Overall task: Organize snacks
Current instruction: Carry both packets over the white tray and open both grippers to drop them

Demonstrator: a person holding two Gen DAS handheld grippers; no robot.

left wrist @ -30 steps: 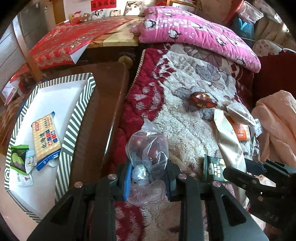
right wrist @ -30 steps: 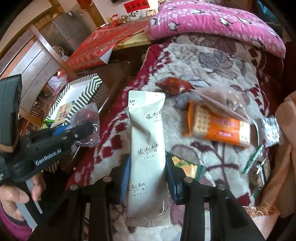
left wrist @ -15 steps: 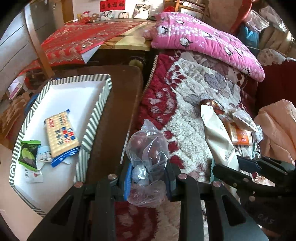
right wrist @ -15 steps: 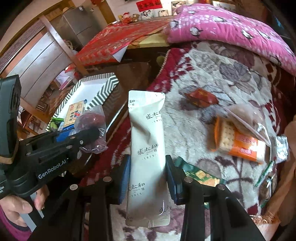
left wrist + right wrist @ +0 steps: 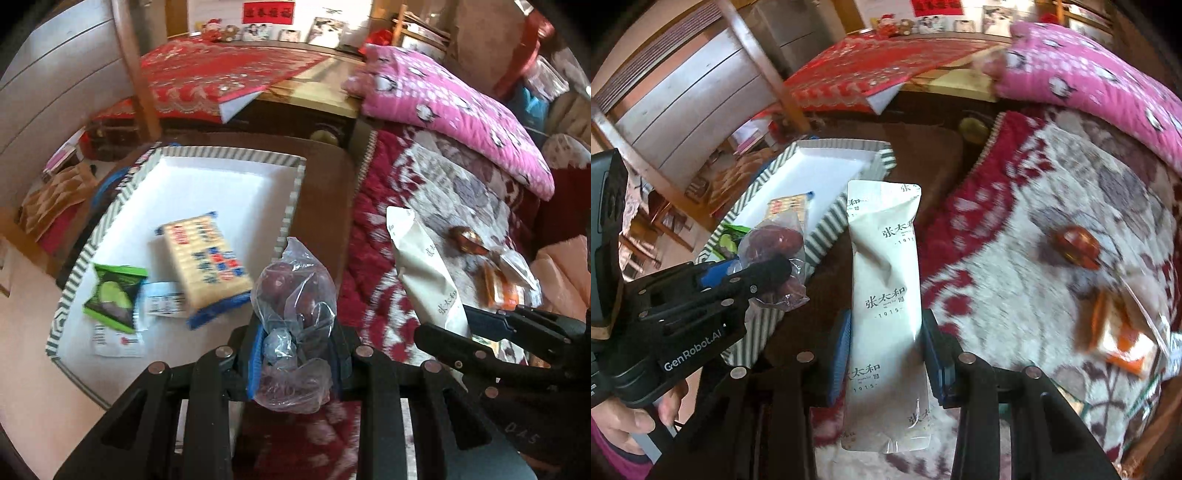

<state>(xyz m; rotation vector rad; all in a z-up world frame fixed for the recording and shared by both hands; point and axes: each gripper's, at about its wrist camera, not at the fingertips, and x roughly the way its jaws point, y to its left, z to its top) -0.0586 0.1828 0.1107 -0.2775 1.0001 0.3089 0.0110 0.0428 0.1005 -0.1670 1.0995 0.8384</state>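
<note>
My left gripper [image 5: 295, 350] is shut on a clear plastic bag of dark red fruits [image 5: 295, 291], held above the right edge of the striped white box [image 5: 291, 206]. In the box lie a cracker packet [image 5: 205, 264], a green snack packet [image 5: 112, 295] and small white sachets. My right gripper [image 5: 884, 354] is shut on a long cream snack pouch [image 5: 886, 280], upright between its blue pads, over the dark table beside the box [image 5: 827, 221]. The right wrist view shows the left gripper [image 5: 764, 273] and its bag [image 5: 775, 240] at the left.
On the red and white floral blanket [image 5: 1015, 277] lie a red wrapped sweet [image 5: 1076, 245], an orange cracker pack [image 5: 1119, 336] and a clear bag. A pink quilt [image 5: 454, 110] lies behind. A person's hand [image 5: 624, 417] holds the left gripper. A wooden chair [image 5: 757, 74] stands at the back left.
Both grippers have moved left from over the blanket toward the striped box, each still gripping its snack. The box now fills more of both views.
</note>
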